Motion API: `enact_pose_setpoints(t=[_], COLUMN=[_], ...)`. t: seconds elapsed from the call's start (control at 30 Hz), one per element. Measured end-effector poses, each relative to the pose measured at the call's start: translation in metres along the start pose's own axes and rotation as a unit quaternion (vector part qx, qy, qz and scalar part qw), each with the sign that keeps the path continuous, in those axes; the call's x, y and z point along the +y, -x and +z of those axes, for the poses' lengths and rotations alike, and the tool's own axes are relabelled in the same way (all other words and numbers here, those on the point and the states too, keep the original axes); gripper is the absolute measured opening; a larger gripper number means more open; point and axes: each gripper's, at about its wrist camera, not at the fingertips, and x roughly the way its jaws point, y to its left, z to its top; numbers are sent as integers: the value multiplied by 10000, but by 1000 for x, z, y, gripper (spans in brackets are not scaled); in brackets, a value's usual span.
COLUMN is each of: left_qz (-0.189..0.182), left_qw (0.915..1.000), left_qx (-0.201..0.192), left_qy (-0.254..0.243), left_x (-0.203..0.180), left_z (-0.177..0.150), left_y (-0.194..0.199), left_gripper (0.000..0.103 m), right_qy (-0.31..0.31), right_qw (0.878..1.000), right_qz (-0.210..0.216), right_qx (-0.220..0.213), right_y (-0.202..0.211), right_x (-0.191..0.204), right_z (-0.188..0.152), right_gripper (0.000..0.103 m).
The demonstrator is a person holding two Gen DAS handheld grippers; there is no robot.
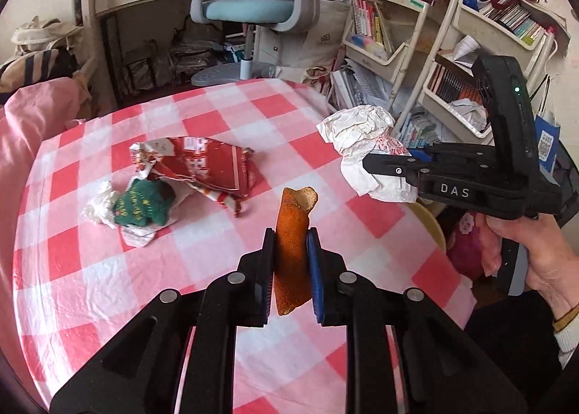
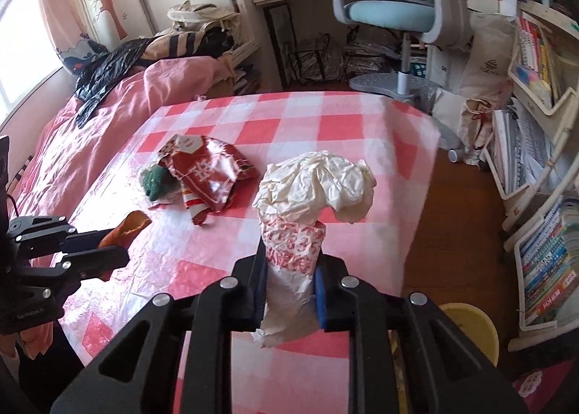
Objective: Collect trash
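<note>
- Left gripper (image 1: 291, 258): jaws closed on an orange peel strip (image 1: 294, 233), which stands upright between the pads, clear of the tablecloth.
- Right gripper (image 2: 289, 280): jaws closed on a crumpled white paper wrapper (image 2: 311, 190) with red print; its bunched top rises past the fingertips.
- Ahead of the left gripper, slightly to its left: a red snack bag (image 1: 206, 164), lying flat on the checked tablecloth (image 1: 108, 269).
- Touching the bag's near-left edge: a green knitted item (image 1: 141, 206) on white scrap paper (image 1: 97, 209).
- Below and right of the right gripper: a yellow bin (image 2: 470, 323) on the floor beside the table.
- Beyond the table: a blue desk chair (image 2: 391, 16) and book racks (image 1: 499, 38).
- A hand (image 1: 542, 251) holds the right gripper's handle.
</note>
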Motion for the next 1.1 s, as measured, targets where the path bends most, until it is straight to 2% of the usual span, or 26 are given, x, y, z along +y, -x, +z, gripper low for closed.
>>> enact_pose_setpoints(t=[0.1,0.3,0.37,0.4,0.43,0.5,0.6,0.67,0.7,0.77,0.83,1.03,1.1], left_qz=[-301,-772,-922,-944,-951,-936,-765,-678,-593,-519,-270,513,855], left_qw=[9995,9970,9956,9952,9948,9940,9946,9952,9962,9977,9993,9971,9938], left_qx=[-32,-6,71,131,187,323,500,565,530,363,163,-488,-661], left_qy=[6,-98,-155,-239,-328,-467,-493,-415,-356,-256,-195,283,274], left_x=[-33,-117,-147,-163,-176,-199,-220,-224,-223,-215,-204,-141,-121], left_z=[4,13,15,16,17,20,22,22,23,25,26,26,20], left_y=[-8,-37,-55,-65,-75,-96,-125,-136,-136,-128,-114,-42,-16], left_gripper=[17,17,17,17,17,17,21,29,38,45,59,83,86], right_qy=[-67,-328,-530,-667,-801,-1173,-1949,-2155,-2194,-2205,-2120,-1490,-1200], right_qw=[9986,9912,9860,9833,9808,9760,9693,9675,9680,9700,9730,9850,9880], right_qz=[-522,-980,-1056,-1060,-1153,-1273,-1208,-1231,-1180,-1024,-882,-614,-604], right_qx=[99,822,1174,1318,1355,1323,883,491,298,20,-222,-619,-764], right_y=[12,7,2,-1,0,6,26,40,45,51,53,53,56], right_x=[-32,-91,-114,-124,-134,-153,-179,-184,-183,-177,-169,-122,-100], right_z=[-14,-53,-69,-75,-80,-84,-85,-79,-75,-69,-62,-35,-28], right_gripper=[21,23,36,55,62,62,62,64,65,65,68,76,77])
